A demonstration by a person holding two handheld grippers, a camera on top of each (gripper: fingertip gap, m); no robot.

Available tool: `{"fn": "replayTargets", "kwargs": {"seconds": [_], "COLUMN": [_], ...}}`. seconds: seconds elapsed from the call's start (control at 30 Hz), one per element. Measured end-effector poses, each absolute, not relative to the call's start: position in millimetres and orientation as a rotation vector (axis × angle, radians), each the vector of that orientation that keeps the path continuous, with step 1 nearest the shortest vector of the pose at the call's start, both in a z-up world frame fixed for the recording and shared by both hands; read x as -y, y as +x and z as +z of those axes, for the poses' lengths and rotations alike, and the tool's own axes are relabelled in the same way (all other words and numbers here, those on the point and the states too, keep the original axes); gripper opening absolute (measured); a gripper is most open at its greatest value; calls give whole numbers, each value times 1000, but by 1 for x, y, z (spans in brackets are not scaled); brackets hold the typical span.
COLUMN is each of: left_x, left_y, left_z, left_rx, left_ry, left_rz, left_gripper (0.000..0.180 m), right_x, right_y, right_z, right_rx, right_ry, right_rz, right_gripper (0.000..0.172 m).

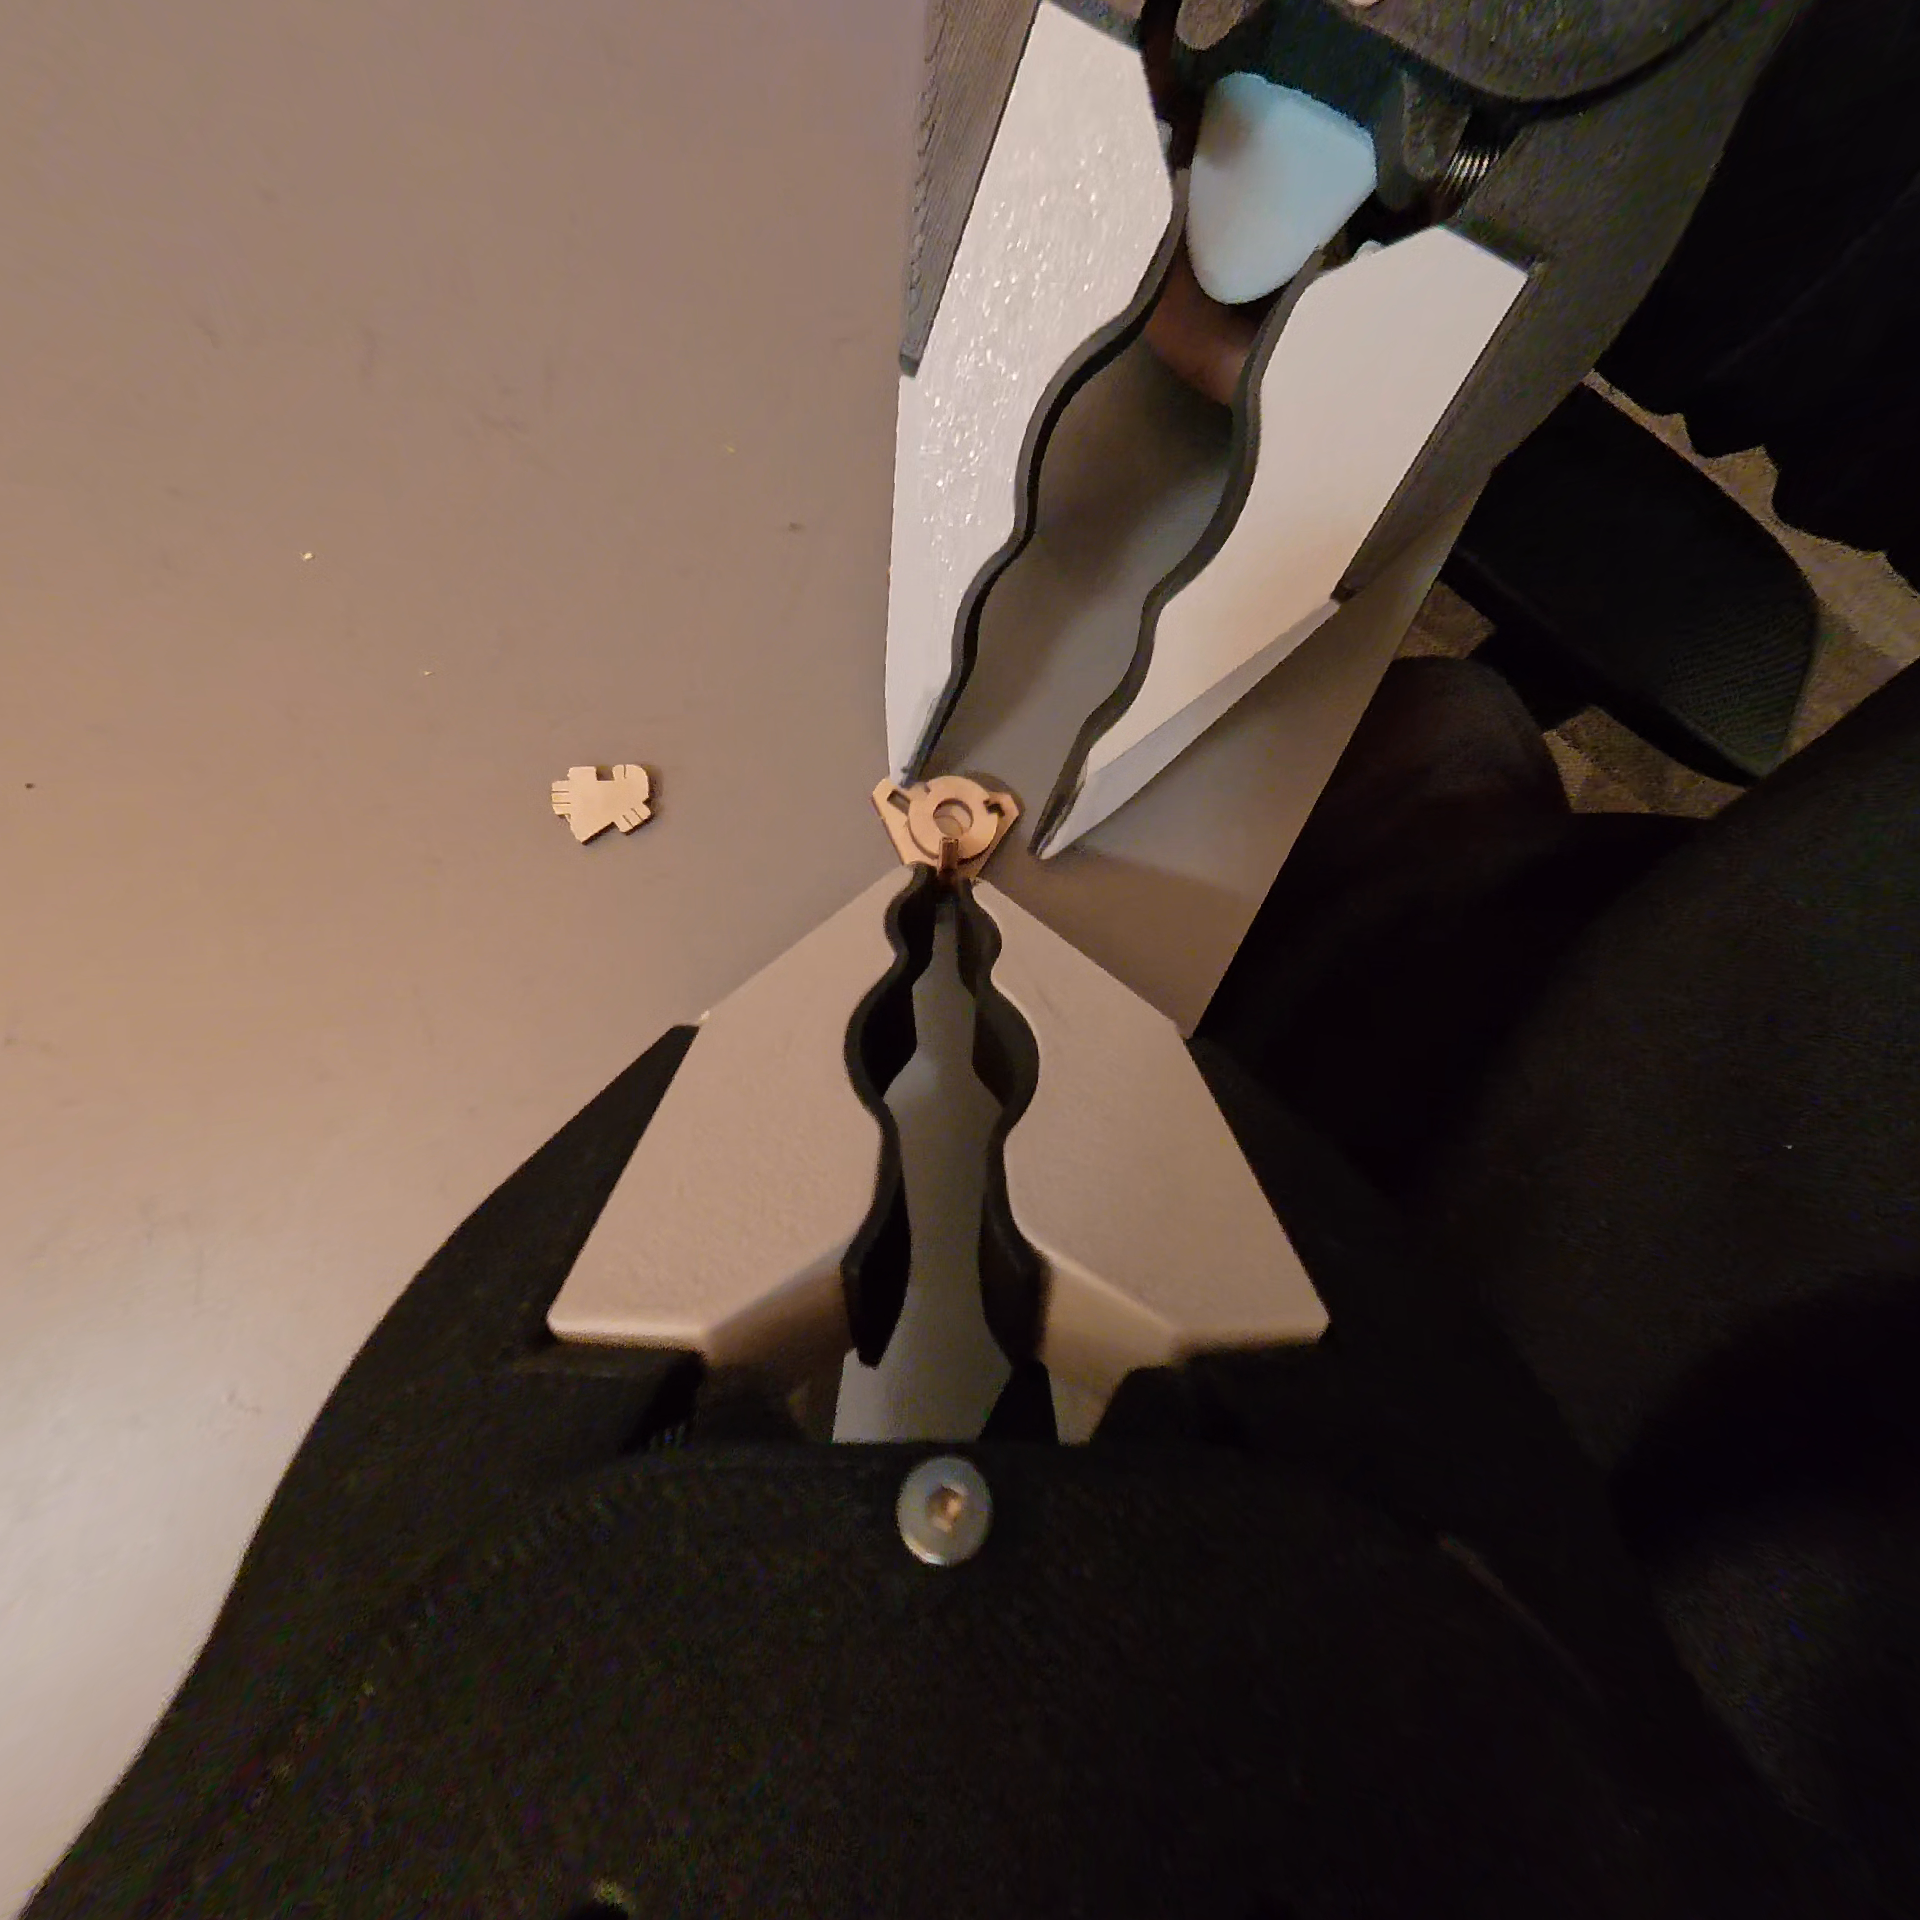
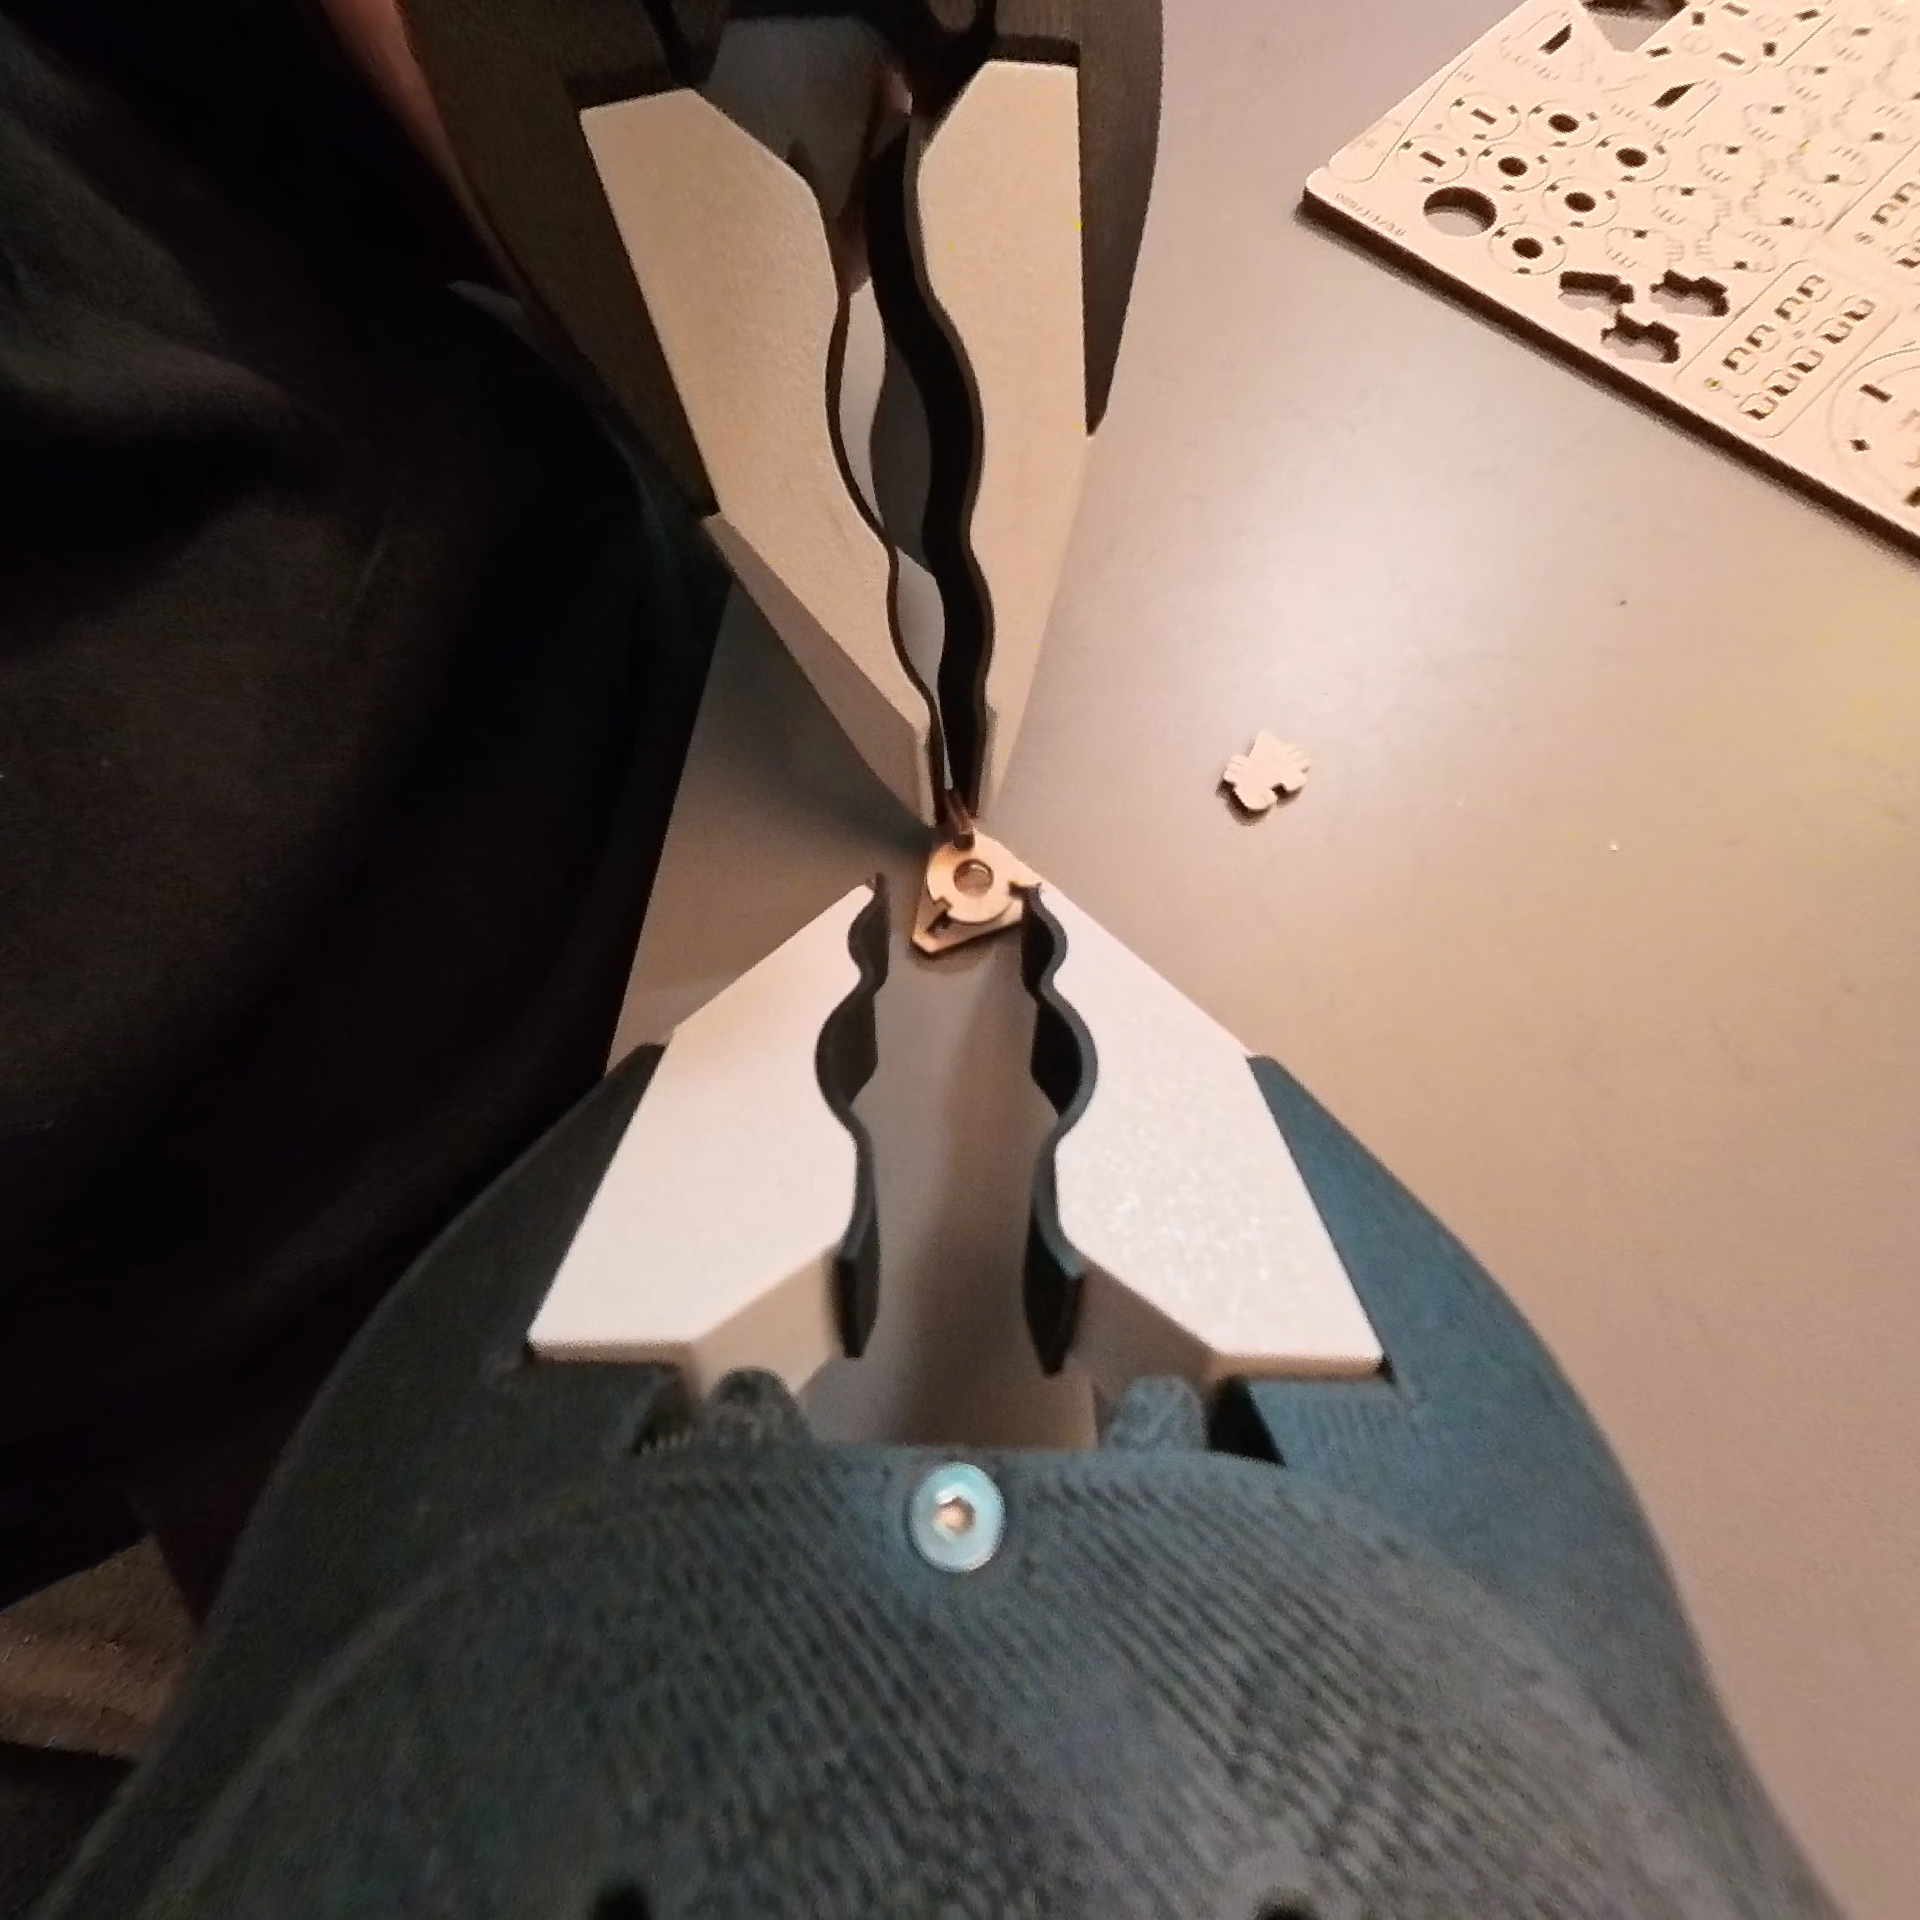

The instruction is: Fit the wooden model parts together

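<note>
At the near table edge, left gripper has its fingers pinched together on a small dark peg seated in the triangular wooden piece. Right gripper, fingers apart, brackets that piece, one tip touching its corner. Second wooden cutout lies loose nearby; punched sheet farther off.

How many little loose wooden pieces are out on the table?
2. A triangular piece with a hole sits between the two tongs' tips near the table edge; a small notched piece lies alone farther in. Others may be hidden.
</note>
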State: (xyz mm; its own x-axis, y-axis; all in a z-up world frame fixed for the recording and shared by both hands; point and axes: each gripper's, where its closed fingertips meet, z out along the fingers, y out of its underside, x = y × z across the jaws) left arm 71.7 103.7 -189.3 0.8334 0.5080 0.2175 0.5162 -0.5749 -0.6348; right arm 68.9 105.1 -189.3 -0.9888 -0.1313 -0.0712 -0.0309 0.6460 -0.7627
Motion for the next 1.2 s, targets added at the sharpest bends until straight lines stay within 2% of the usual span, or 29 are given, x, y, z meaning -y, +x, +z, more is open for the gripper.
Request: {"fn": "replayTargets", "kwargs": {"seconds": [0.23, 1.2], "left_x": [-104, -104], "left_y": [72, 73], "left_z": [-189, -189], "left_rx": [715, 713], "left_ry": [-2299, -2302], "left_rz": [-7, -46], "left_gripper": [2, 3], "right_x": [-103, -102], "right_y": [67, 65], "right_z": [-192, -191], "right_rx": [-2749, -2836], "right_ry": [-156, -531], "right_rz": [-1253, -1228], "right_gripper": [15, 15]}}
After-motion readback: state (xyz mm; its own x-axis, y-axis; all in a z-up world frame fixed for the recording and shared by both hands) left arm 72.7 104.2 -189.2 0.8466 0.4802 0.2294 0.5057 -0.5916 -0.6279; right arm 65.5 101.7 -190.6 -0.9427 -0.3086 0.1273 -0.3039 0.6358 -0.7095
